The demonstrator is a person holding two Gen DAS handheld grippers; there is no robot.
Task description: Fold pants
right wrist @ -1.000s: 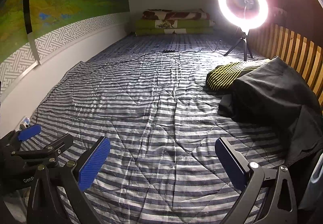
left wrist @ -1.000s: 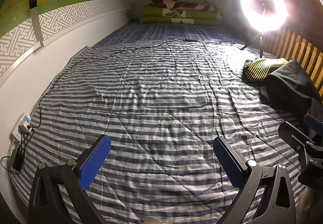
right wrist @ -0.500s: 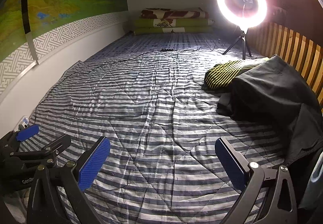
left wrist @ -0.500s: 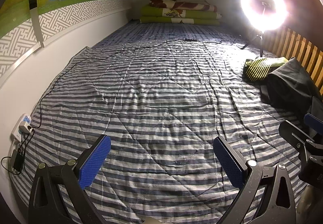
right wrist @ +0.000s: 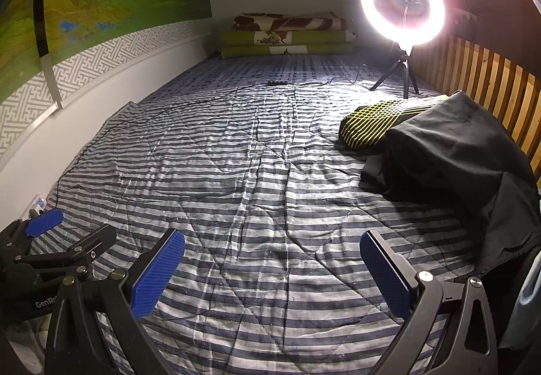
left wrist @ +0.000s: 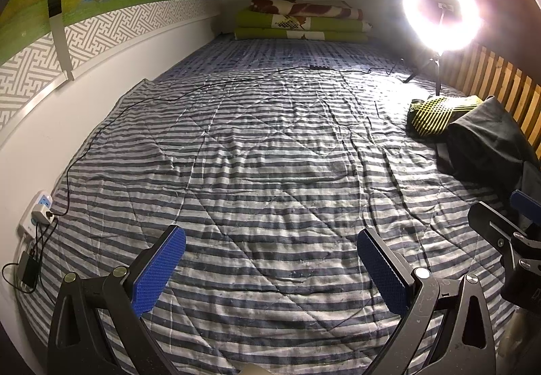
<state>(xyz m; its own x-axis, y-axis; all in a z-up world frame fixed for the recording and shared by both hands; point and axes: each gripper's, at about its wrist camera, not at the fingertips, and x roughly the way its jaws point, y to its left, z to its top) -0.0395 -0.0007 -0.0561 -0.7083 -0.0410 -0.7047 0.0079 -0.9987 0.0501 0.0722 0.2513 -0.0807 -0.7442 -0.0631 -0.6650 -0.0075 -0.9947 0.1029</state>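
Note:
A heap of black clothing (right wrist: 449, 158) lies crumpled at the right side of the striped quilt (right wrist: 257, 172), against the slatted rail; in the left wrist view the black heap (left wrist: 487, 142) sits far right. I cannot tell which piece is the pants. My left gripper (left wrist: 270, 265) hovers open over bare quilt (left wrist: 257, 172), blue pads wide apart, nothing between them. My right gripper (right wrist: 272, 267) is open too, over the quilt, left of and nearer than the heap. Each gripper shows at the edge of the other's view.
A black-and-yellow patterned garment (right wrist: 375, 121) lies beside the heap. A lit ring light (right wrist: 402, 6) on a tripod stands at the back right. Folded blankets (right wrist: 287, 35) are stacked at the far wall. A cable (left wrist: 175, 98) runs across the quilt to a power strip (left wrist: 39, 209) at the left wall.
Both views have shifted only slightly; the right gripper has drifted a little toward the black heap. Both grippers stay open and empty.

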